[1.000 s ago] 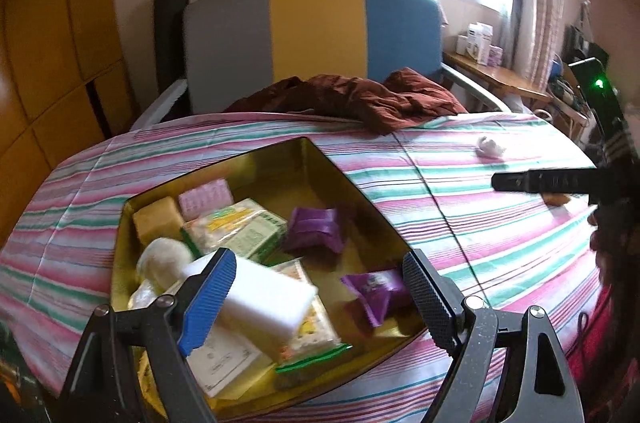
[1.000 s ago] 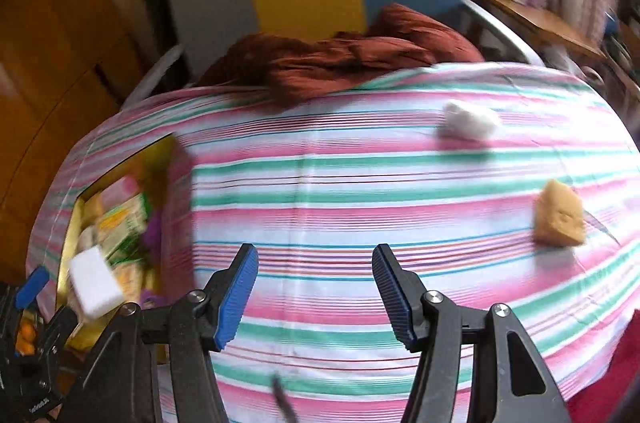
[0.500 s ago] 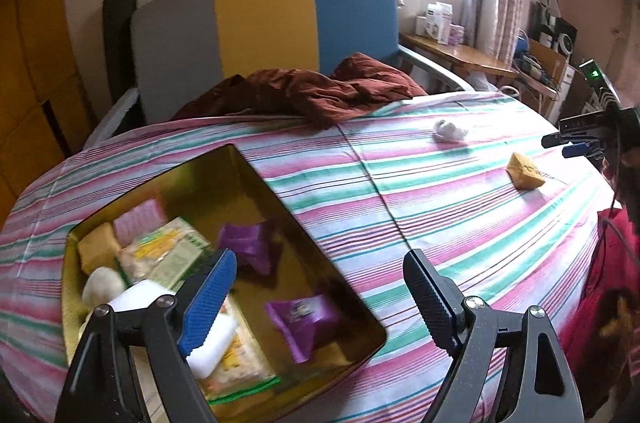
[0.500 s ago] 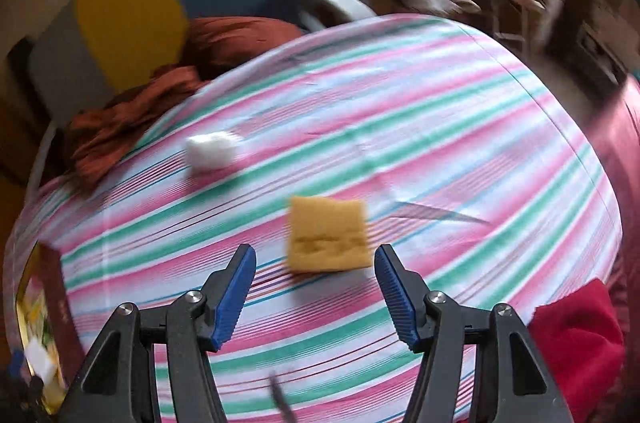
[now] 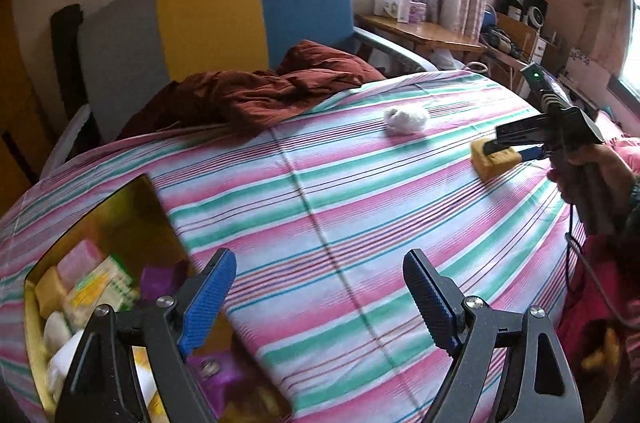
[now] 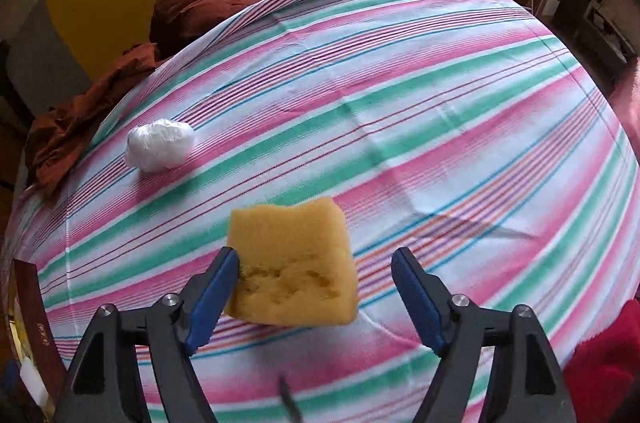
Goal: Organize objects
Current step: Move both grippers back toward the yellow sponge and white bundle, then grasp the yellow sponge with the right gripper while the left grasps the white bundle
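Observation:
A yellow sponge [image 6: 292, 263] lies on the striped tablecloth [image 6: 440, 103] between the fingers of my right gripper [image 6: 316, 257]. The jaws are opening: the left pad touches the sponge's side and the right pad stands apart from it. In the left wrist view the right gripper [image 5: 516, 147] reaches down over the sponge [image 5: 490, 161] at the table's right side. A crumpled white ball [image 6: 160, 145] sits further back. My left gripper [image 5: 318, 263] hangs open and empty over the cloth, just right of the gold tin [image 5: 132, 199], which holds several packets and sponges.
A brown-red cloth [image 5: 260, 95] is heaped at the table's far edge against a grey, yellow and blue chair [image 5: 208, 15]. Red fabric [image 6: 600, 363] lies at the near right edge. A wooden desk [image 5: 420, 31] with small items stands behind.
My right gripper swept right and came down over the yellow sponge, its jaws widening around it. My left gripper swung right, away from over the tin.

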`<state>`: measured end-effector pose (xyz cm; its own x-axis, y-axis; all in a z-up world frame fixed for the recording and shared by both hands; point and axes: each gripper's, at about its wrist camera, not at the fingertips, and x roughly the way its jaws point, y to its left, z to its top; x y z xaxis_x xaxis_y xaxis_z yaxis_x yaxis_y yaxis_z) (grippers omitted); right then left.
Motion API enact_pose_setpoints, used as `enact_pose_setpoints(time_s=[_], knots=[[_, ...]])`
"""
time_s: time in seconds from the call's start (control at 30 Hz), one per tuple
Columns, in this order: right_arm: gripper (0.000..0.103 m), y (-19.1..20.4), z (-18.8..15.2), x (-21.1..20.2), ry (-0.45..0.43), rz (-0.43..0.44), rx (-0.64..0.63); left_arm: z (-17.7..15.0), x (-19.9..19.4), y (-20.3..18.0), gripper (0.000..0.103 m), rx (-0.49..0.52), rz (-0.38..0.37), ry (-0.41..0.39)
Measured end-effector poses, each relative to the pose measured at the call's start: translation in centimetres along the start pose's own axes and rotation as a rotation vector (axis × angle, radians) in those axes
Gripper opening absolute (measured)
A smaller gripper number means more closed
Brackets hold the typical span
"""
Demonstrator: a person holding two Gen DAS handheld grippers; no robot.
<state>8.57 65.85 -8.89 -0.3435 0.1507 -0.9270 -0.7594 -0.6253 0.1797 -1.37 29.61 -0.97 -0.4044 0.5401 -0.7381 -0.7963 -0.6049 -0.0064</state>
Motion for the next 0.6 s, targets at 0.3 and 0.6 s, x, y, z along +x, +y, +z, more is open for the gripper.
enact_pose_setpoints(time_s=[0.3, 0.6], knots=[[0.080, -0.6, 0.1, -0.7, -0.049, -0.011, 0.001, 2.8, 4.0, -3.4, 0.086, 0.041, -0.055, 0.046], [0.080, 0.6, -0.5, -0.1, -0.009, -0.006, -0.051, 5.1, 6.9, -5.3, 0.086, 0.085, -0.062, 0.051]])
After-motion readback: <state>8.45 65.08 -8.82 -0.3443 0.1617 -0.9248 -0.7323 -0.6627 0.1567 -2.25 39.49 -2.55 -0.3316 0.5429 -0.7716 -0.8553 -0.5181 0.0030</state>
